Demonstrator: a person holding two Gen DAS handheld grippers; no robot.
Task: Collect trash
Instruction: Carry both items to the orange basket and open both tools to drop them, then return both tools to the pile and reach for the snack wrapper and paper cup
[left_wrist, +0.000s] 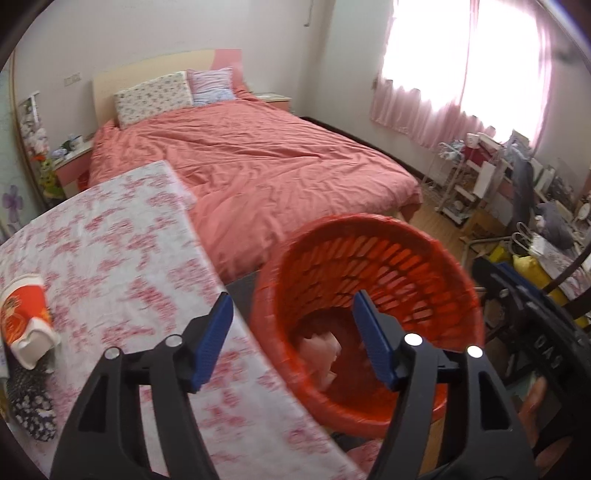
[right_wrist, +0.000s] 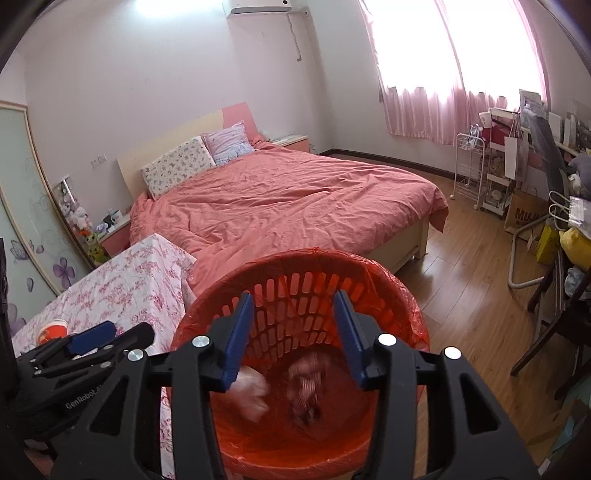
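A red slatted bin (right_wrist: 388, 295) lined with a red bag stands on the floor beside the table; it also shows in the left wrist view (left_wrist: 436, 266). Inside lie a crumpled pale wad (right_wrist: 253, 393) and a blurred striped piece (right_wrist: 308, 384). My right gripper (right_wrist: 293, 299) is open and empty above the bin's mouth. My left gripper (left_wrist: 291, 306) is open and empty over the table's edge, left of the bin; its body shows in the right wrist view (right_wrist: 92, 343). A red and white paper cup (left_wrist: 24, 321) lies on its side on the table.
The table has a pink floral cloth (left_wrist: 122, 251). A dark flowered cloth (left_wrist: 31, 402) lies at its near left. A bed with a coral duvet (right_wrist: 288, 199) is behind. A cluttered desk, chair and shelves (right_wrist: 546, 221) line the right wall. The floor is wood (right_wrist: 472, 280).
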